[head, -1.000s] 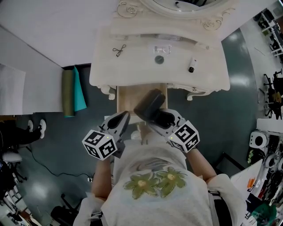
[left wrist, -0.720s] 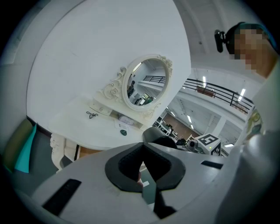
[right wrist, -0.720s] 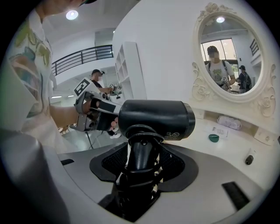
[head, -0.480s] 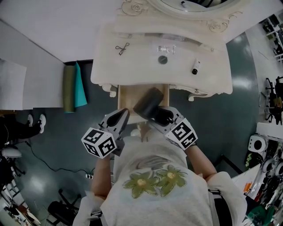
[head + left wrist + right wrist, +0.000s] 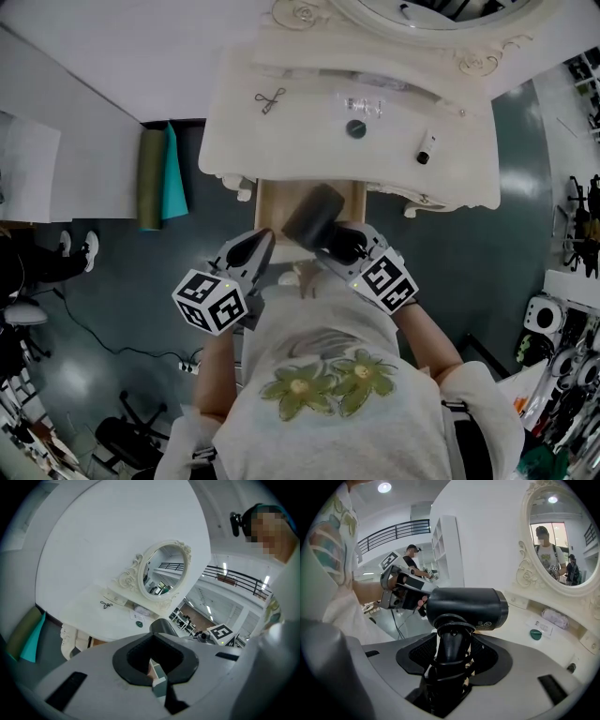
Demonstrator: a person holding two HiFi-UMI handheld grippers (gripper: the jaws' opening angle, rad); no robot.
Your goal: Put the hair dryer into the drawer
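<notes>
Hair dryer (image 5: 314, 214) sits over the open drawer (image 5: 270, 199) of the vanity (image 5: 281, 141). Its handle, w/ cord coiled round, is pinched in the right gripper (image 5: 339, 246). Prob rigid, top-heavy, slick plastic, so the handle is the best hold. Left gripper (image 5: 251, 255) is alongside, jaws pressed together, empty.

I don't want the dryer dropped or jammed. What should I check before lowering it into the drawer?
1. Grip: ok, right tongs shut on the hair dryer handle.
2. Is the drawer open: ok.
3. Dryer above drawer: ok in head view; height cannot tell.
4. Loose cord: ok, coiled round the handle.
5. Are the left tongs clear: ok, shut, empty, beside the drawer.
6. Room inside: cannot tell, dryer hides most.
</notes>
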